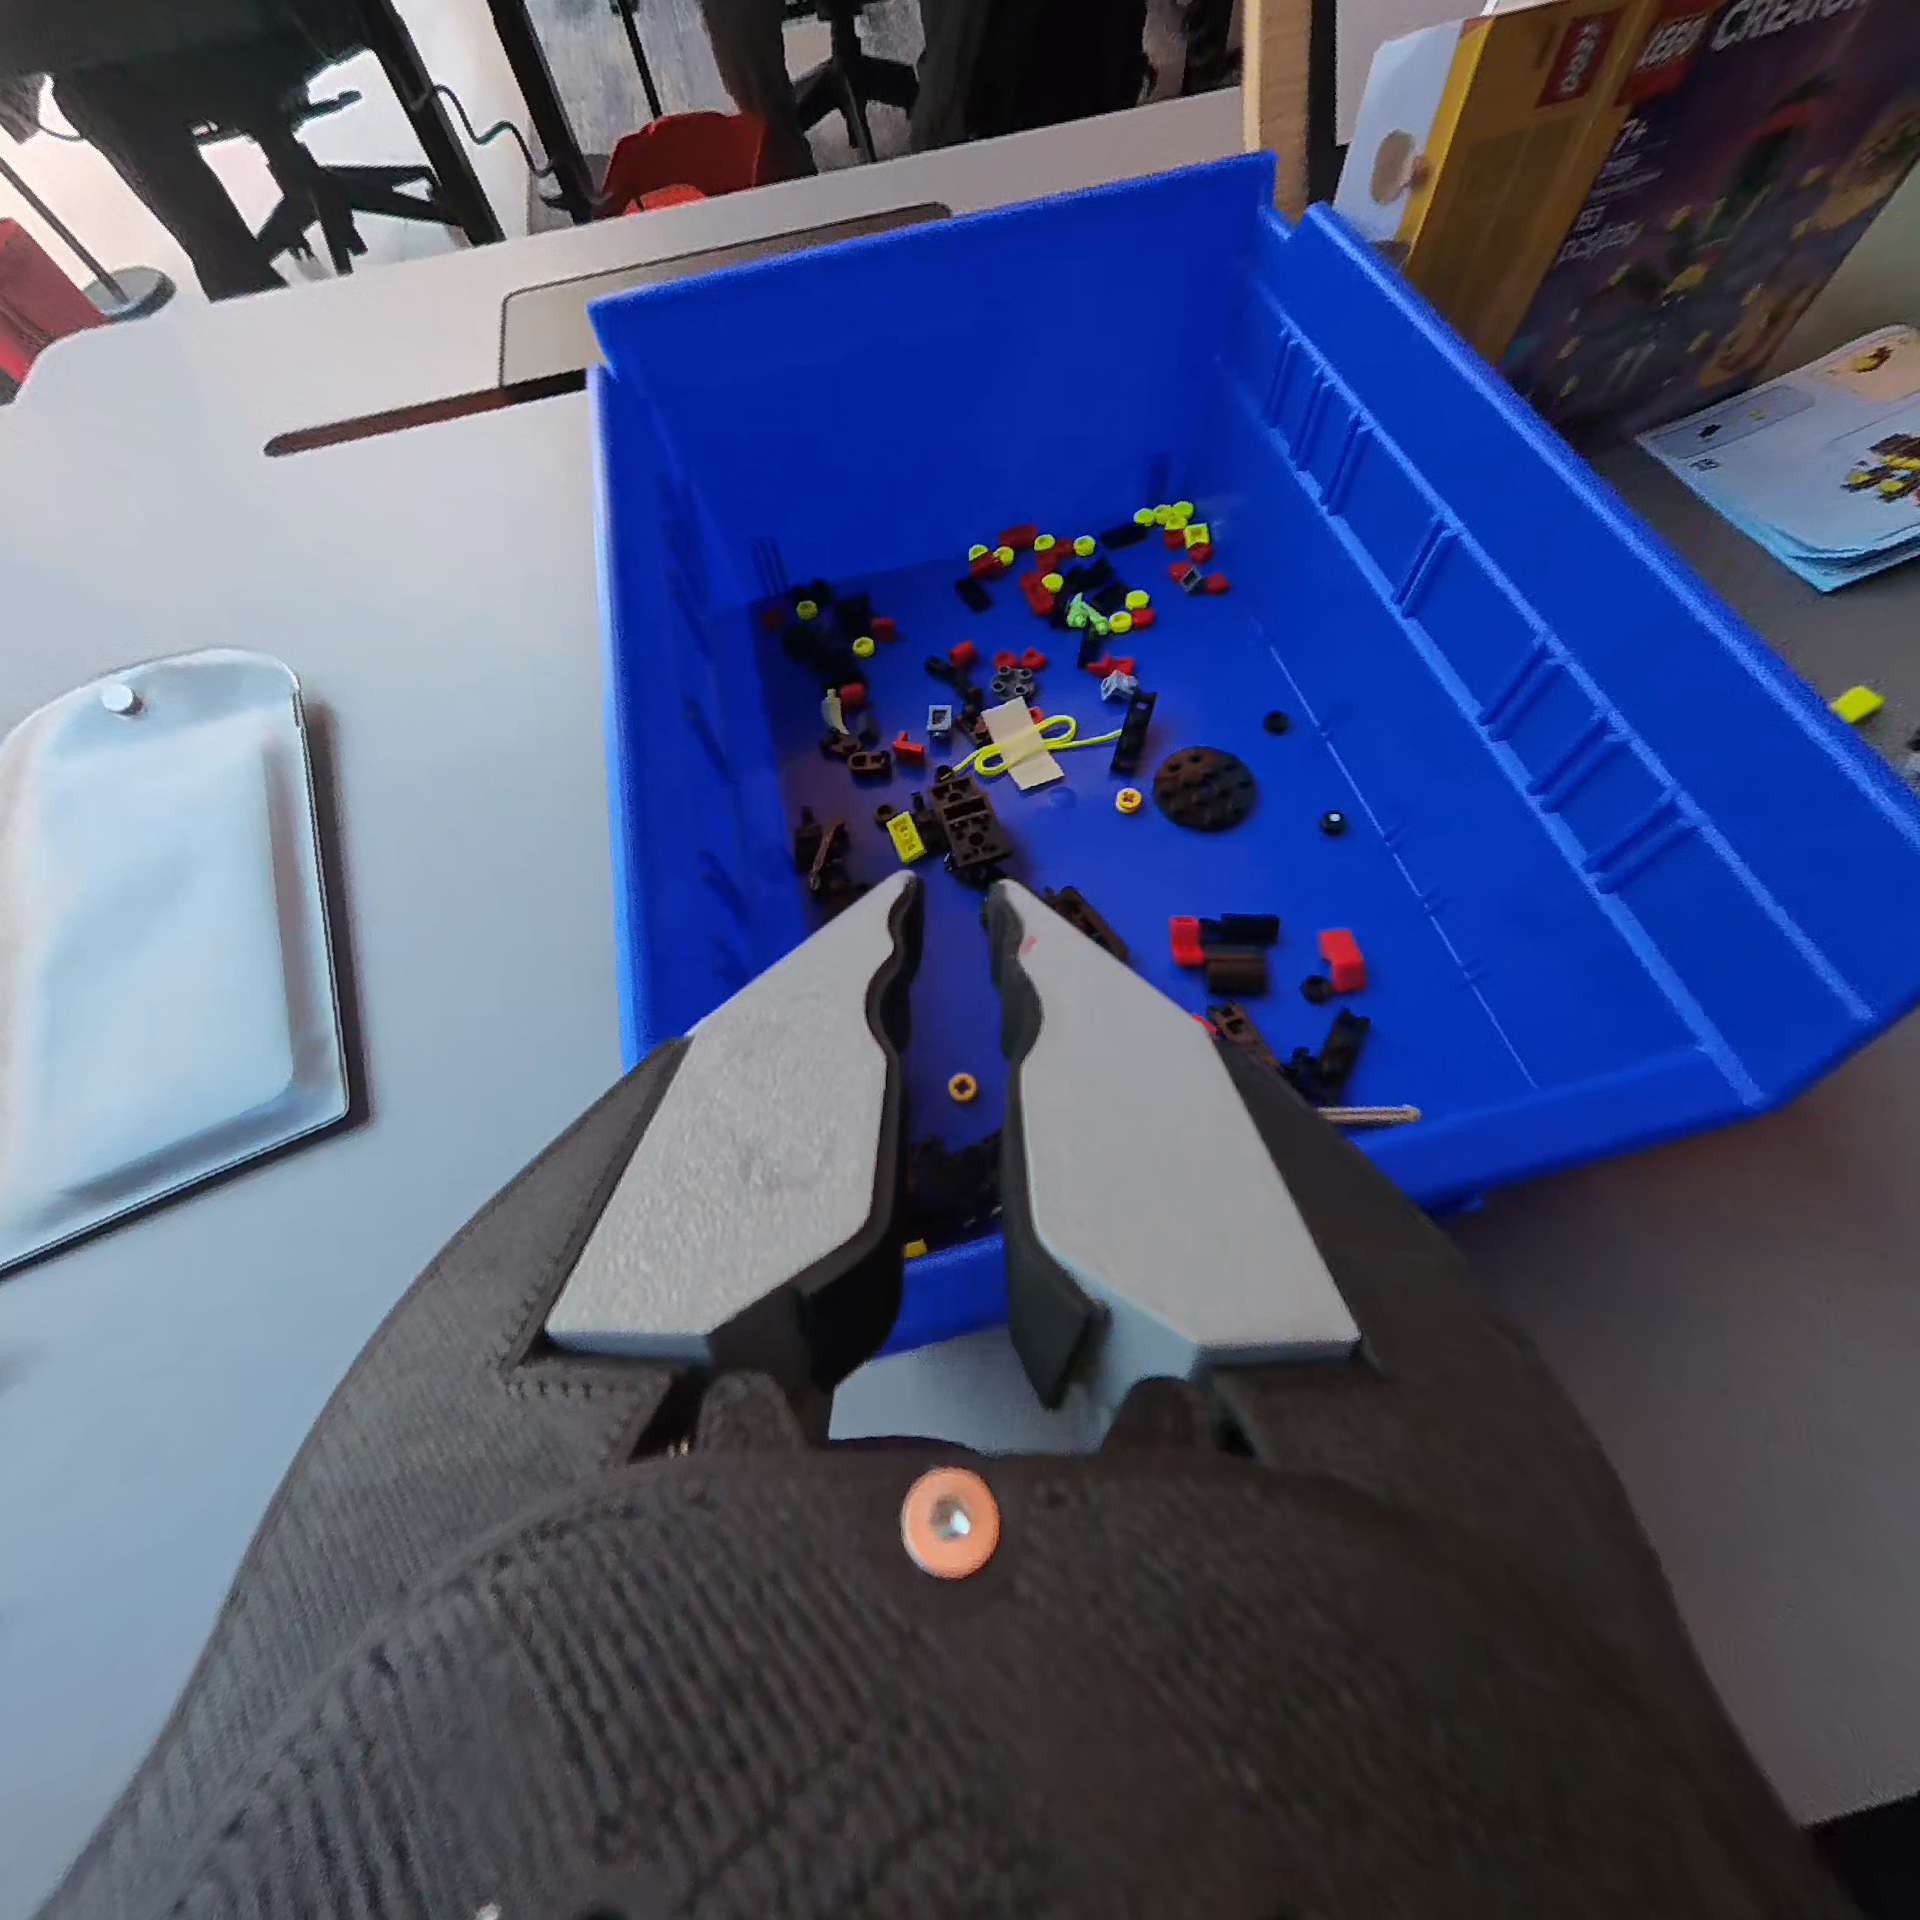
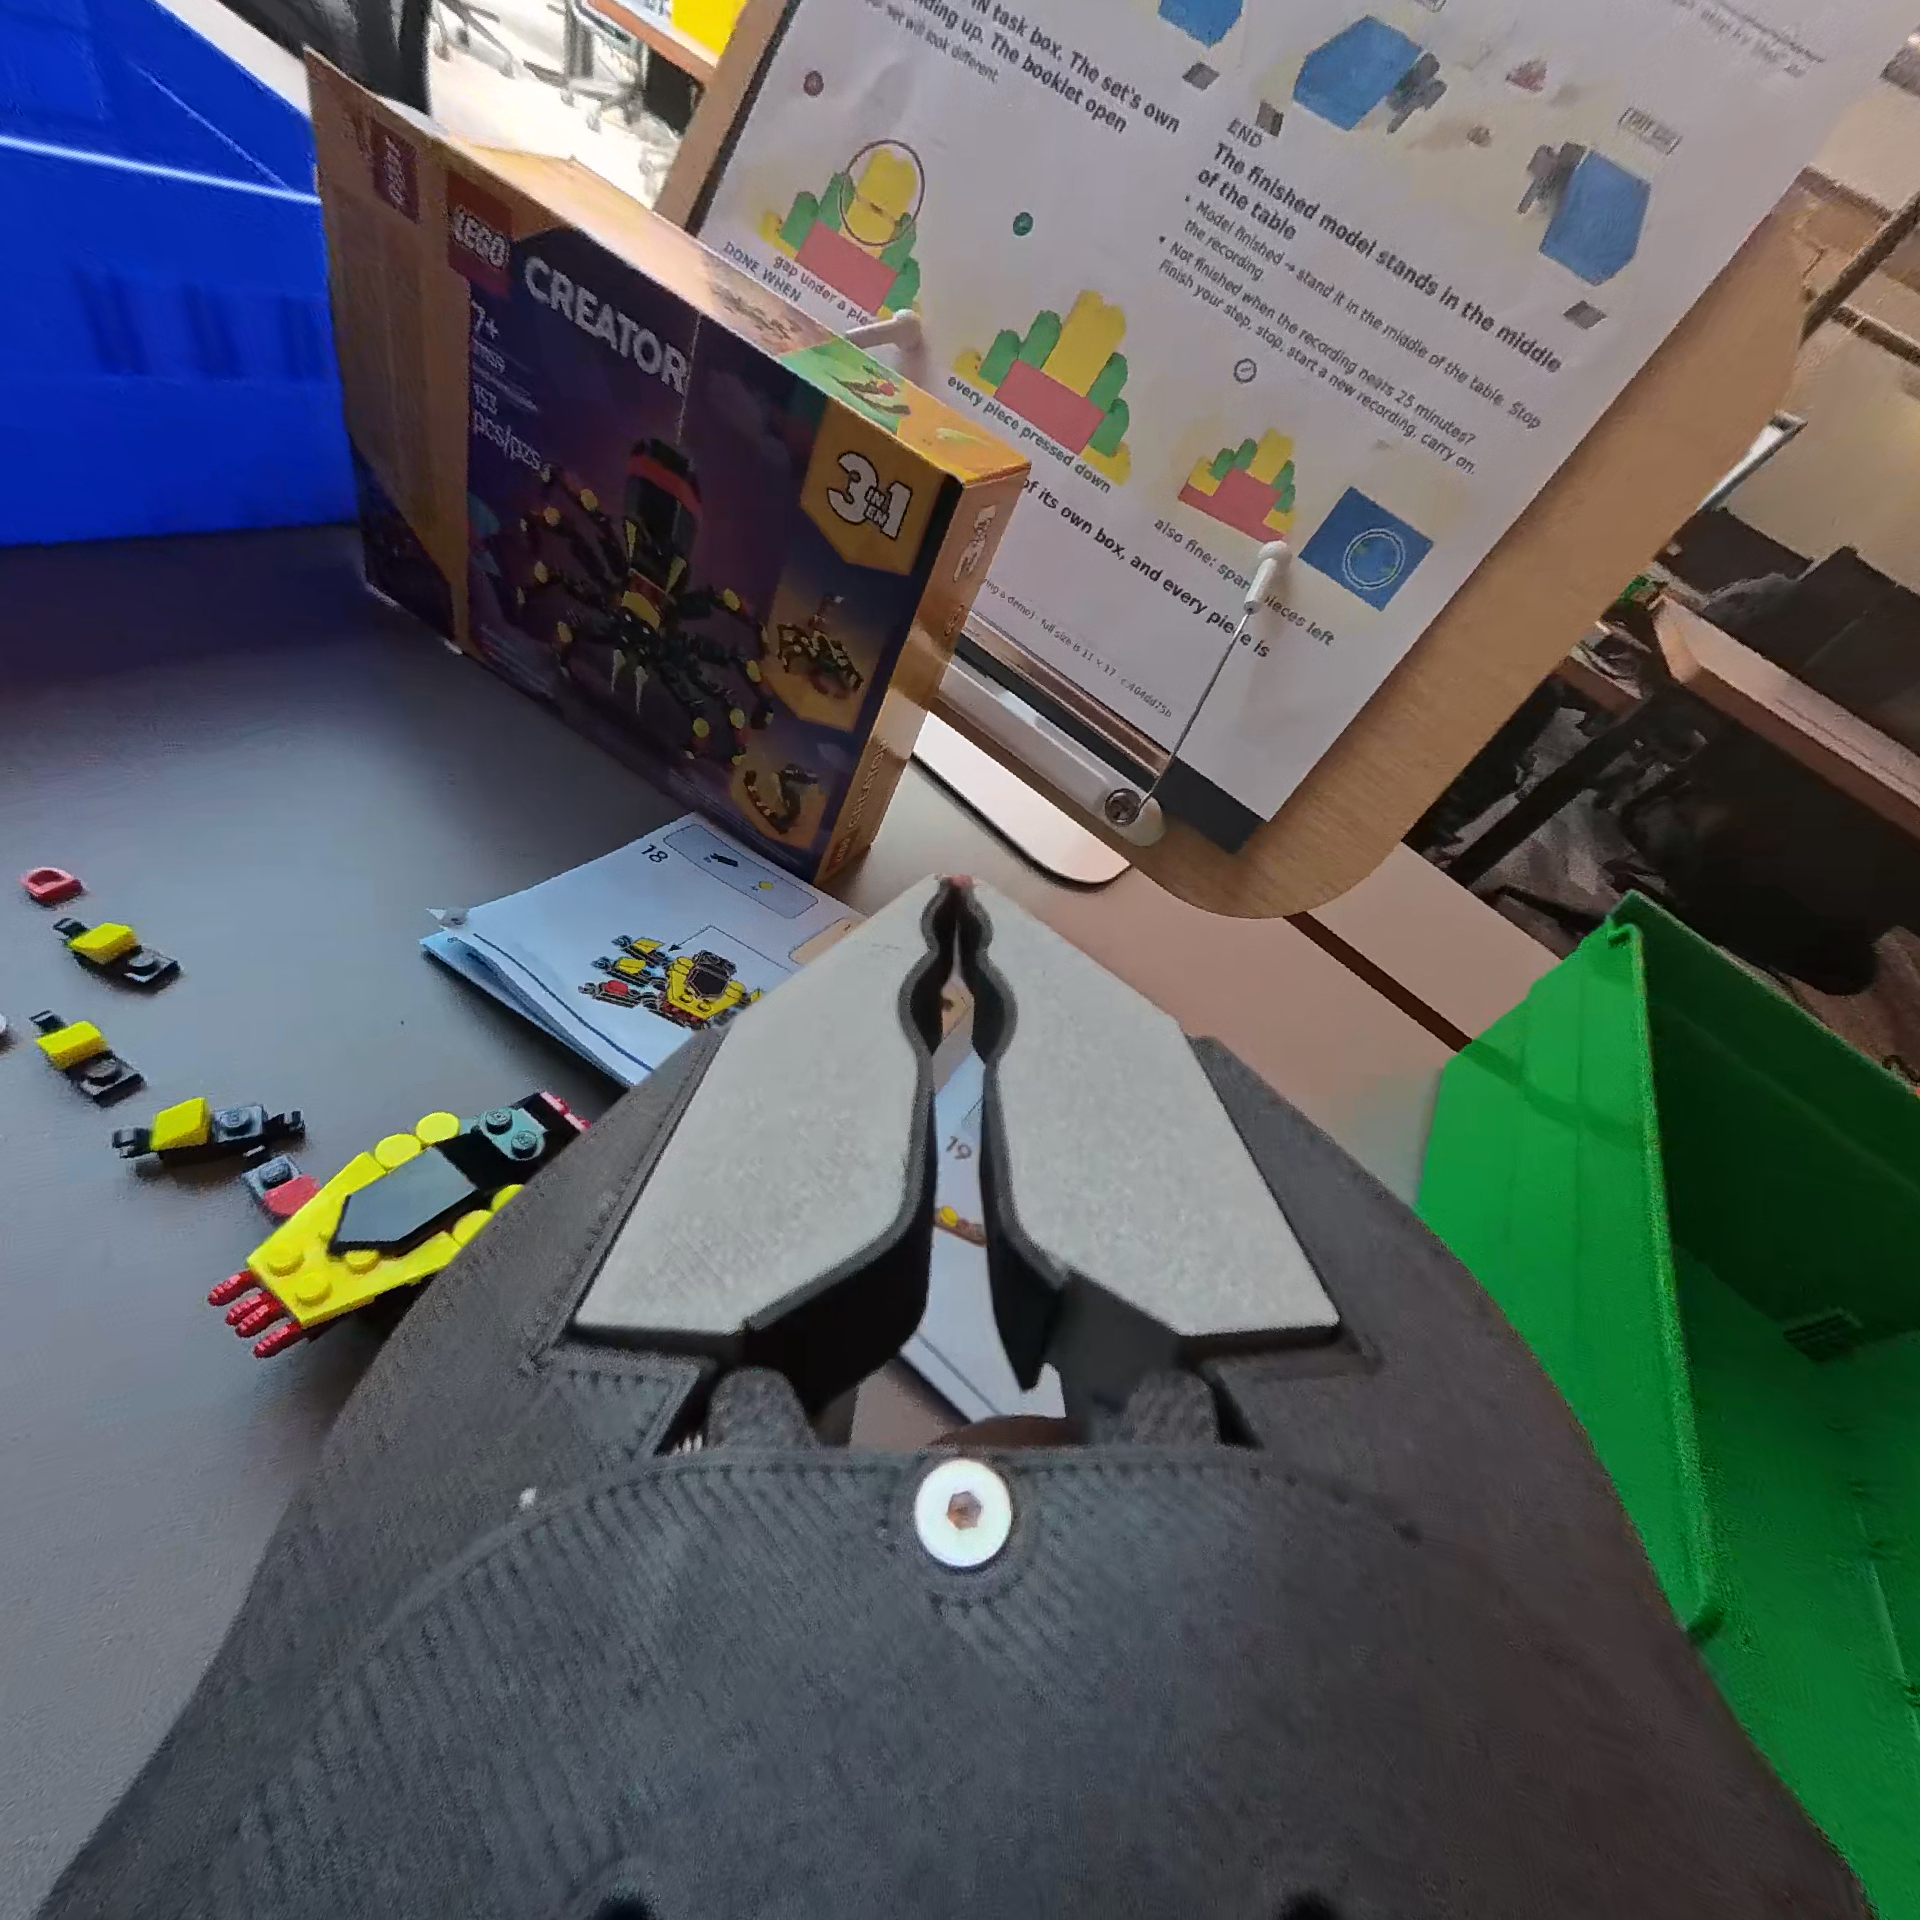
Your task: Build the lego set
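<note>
A: Where is the right gripper (image 2: 954, 886)?
B: Centre frame, tips pressed together over the open booklet (image 2: 623, 961).
A: And the yellow model (image 2: 379, 1221)?
B: Lower left, on the dark table (image 2: 260, 748); green bin (image 2: 1558, 1247) at right.

yellow model (image 2: 374, 1236): partly behind hand-held gripper | green bin (image 2: 1714, 1299): cut by right edge

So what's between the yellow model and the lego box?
In the right wrist view, the open instruction booklet lies on the table between the yellow model and the lego box.
</note>
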`<state>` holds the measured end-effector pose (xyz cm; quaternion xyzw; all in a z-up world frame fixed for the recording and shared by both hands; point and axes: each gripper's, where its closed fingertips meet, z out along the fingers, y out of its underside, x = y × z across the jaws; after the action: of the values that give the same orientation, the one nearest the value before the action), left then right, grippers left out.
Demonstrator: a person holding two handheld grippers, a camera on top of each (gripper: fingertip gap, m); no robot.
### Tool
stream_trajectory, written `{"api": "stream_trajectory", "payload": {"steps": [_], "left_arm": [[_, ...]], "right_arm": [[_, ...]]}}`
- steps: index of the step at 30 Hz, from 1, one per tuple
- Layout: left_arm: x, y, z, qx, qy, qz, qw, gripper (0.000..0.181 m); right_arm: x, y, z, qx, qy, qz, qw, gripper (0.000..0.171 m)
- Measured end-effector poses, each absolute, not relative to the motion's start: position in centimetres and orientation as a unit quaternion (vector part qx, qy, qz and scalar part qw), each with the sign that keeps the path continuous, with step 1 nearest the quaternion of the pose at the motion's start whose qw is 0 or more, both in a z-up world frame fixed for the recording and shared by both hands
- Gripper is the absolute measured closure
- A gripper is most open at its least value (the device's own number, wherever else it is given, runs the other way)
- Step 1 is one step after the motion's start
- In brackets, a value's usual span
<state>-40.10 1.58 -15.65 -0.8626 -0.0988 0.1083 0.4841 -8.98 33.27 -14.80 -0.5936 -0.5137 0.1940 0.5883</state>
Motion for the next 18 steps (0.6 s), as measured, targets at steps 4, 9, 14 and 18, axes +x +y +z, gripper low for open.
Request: {"api": "stream_trajectory", "payload": {"steps": [4,9,14,18], "left_arm": [[-39.8,2.2,-14.3,-0.843,-0.082,0.133,0.515,0.178],[-39.1,2.6,-14.2,-0.843,-0.076,0.117,0.519,0.175],[-39.0,2.8,-14.5,-0.846,-0.07,0.124,0.514,0.174],[-38.9,2.9,-14.8,-0.85,-0.067,0.126,0.508,0.173]], "right_arm": [[-8.7,33.2,-14.0,-0.586,-0.503,0.202,0.603,0.171],[-8.8,33.4,-14.4,-0.59,-0.505,0.199,0.598,0.171],[-8.8,33.3,-14.3,-0.582,-0.509,0.188,0.605,0.171],[-8.7,33.3,-14.2,-0.582,-0.507,0.188,0.607,0.171]]}}
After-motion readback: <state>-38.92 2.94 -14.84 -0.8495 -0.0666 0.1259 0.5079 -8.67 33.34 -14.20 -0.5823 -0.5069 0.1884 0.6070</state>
